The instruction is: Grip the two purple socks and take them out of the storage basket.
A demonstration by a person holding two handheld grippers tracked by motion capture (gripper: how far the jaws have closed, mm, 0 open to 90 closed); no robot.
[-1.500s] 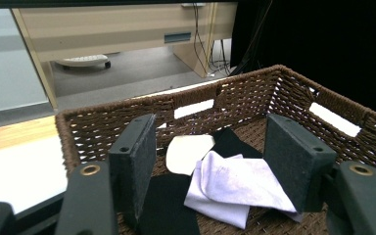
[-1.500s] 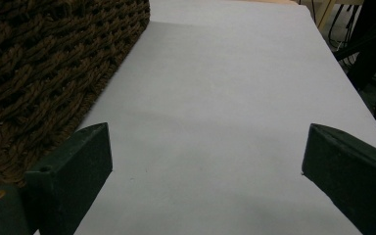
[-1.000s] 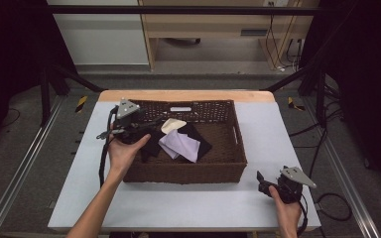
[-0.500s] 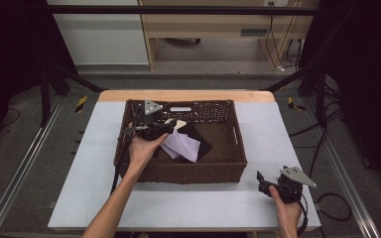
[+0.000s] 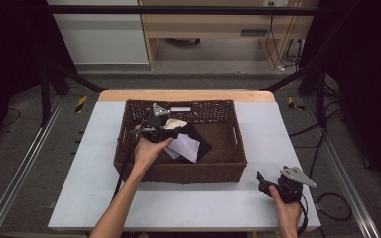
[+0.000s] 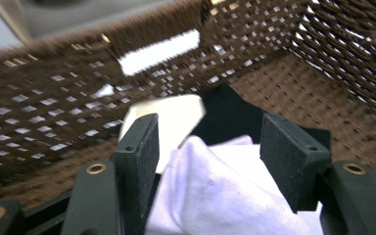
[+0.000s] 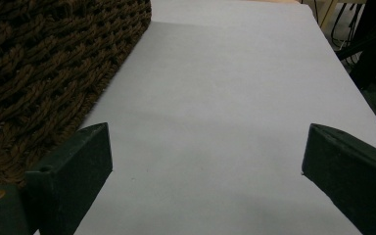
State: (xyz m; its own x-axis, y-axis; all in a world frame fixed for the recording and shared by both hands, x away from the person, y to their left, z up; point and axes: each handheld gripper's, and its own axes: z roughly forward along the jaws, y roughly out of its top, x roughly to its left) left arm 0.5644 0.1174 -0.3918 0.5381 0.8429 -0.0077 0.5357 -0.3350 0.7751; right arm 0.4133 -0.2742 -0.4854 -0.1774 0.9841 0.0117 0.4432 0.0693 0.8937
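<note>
A brown wicker basket stands in the middle of the white table. Inside it lie a pale lilac-white cloth, a black cloth and a cream cloth. My left gripper is down inside the basket's left half. In the left gripper view it is open, with its jaws either side of the white cloth; the cream cloth and black cloth lie just beyond. My right gripper rests low at the table's front right, open over bare tabletop.
The basket's woven wall rises just left of my right gripper. Its far wall has a handle slot. Metal rails and a black frame flank the table, and cables trail on the floor at the right.
My left gripper has moved right from the basket's left rim into the basket and down over the cloths. The right gripper has stayed put.
</note>
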